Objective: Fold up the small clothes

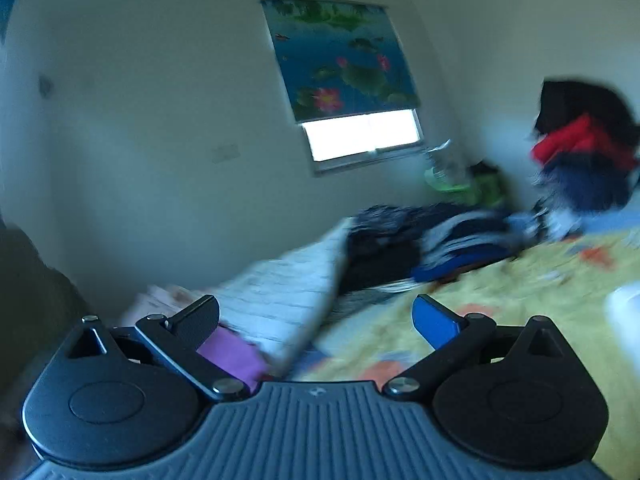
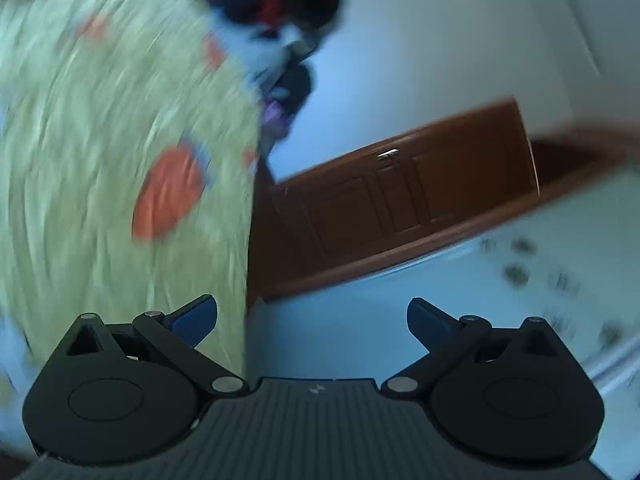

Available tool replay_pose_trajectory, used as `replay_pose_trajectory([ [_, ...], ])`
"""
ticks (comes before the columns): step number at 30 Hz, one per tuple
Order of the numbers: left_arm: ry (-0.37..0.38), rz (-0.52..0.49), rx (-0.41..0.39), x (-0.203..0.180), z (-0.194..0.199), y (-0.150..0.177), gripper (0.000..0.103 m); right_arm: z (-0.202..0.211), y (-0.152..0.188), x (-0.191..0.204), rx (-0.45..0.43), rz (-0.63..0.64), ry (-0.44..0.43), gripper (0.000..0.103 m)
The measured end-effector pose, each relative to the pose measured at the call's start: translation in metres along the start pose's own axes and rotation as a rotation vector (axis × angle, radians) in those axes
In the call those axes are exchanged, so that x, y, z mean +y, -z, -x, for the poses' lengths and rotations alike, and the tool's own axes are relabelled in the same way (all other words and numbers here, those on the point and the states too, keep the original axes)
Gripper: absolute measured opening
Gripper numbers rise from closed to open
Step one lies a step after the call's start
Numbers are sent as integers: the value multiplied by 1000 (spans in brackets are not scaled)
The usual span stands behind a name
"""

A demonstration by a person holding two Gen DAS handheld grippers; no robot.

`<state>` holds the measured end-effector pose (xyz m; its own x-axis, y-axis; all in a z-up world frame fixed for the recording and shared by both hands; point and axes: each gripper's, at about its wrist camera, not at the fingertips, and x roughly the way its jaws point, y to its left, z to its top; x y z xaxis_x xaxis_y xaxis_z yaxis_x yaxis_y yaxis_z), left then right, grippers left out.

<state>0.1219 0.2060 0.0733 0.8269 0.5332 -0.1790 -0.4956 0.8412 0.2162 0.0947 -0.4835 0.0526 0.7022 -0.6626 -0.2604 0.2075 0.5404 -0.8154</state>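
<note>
Clothes [image 1: 440, 236] blurred; left gripper [image 1: 316, 320] spread, empty.

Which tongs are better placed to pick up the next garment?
Probably left. The left tongs are open over the bed, facing the purple garment and dark clothes pile; the right tongs are open, facing the wooden door.

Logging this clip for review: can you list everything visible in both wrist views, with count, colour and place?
Bedspread: one, yellow-green with orange patches, across the bed.
Folded clothes stack: one, dark blue and grey, far side of bed.
Clothes pile: one, black, red, navy, far right.
White cloth: one, left of stack.
Purple garment: one, near left finger.
Window blind: one, blue lotus print.
Door: one, brown.
Left gripper: open, empty.
Right gripper: open, empty.
</note>
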Motion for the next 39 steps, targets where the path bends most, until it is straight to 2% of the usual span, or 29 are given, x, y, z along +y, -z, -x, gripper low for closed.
replay_pose_trajectory([
  [1, 50, 20, 15, -12, 6, 5, 103, 7, -6, -1, -40, -98, -55, 103],
  [3, 156, 42, 55, -49, 18, 22, 103, 22, -20, 9, -125, -333, -244, 103],
  [4, 214, 49, 84, -71, 25, 32, 103, 25, -27, 19, -146, -450, -375, 103],
  [5, 272, 60, 124, -97, 31, 45, 103, 25, -33, 35, -145, -576, -559, 103],
  [6, 311, 74, 175, -118, 37, 56, 103, 22, -39, 55, -120, -671, -731, 103],
  [7, 348, 95, 249, -142, 42, 67, 103, 20, -44, 73, -84, -736, -855, 103],
  [8, 385, 121, 326, -161, 46, 75, 103, 17, -51, 100, -9, -808, -983, 102],
  [10, 446, 150, 437, -191, 58, 89, 103, 14, -62, 138, 115, -872, -1107, 102],
  [11, 463, 145, 455, -202, 66, 95, 103, 14, -68, 156, 156, -890, -1132, 102],
  [13, 492, 89, 423, -218, 77, 106, 103, 23, -77, 185, 175, -885, -1128, 103],
  [16, 485, -14, 378, -242, 84, 116, 103, 49, -84, 210, 125, -792, -1063, 103],
  [18, 482, -7, 401, -242, 89, 120, 103, 59, -102, 226, 113, -726, -1000, 103],
  [19, 481, 11, 414, -240, 92, 120, 103, 62, -100, 230, 113, -712, -986, 103],
  [22, 499, 56, 378, -230, 97, 114, 103, 70, -96, 230, 109, -718, -966, 103],
  [24, 468, 44, 333, -229, 97, 112, 103, 74, -94, 233, 73, -712, -949, 103],
  [26, 477, 33, 334, -234, 88, 117, 103, 67, -94, 239, 75, -709, -921, 103],
  [29, 477, -13, 331, -248, 75, 128, 103, 58, -96, 253, 103, -695, -924, 101],
  [30, 474, -42, 330, -254, 72, 132, 103, 60, -98, 257, 81, -672, -899, 101],
  [33, 480, -91, 389, -265, 65, 139, 103, 66, -107, 273, 61, -580, -856, 103],
  [35, 479, -64, 400, -262, 63, 139, 103, 72, -110, 281, 33, -541, -823, 103],
  [39, 518, 10, 451, -253, 54, 143, 103, 70, -110, 281, 35, -554, -824, 103],
])
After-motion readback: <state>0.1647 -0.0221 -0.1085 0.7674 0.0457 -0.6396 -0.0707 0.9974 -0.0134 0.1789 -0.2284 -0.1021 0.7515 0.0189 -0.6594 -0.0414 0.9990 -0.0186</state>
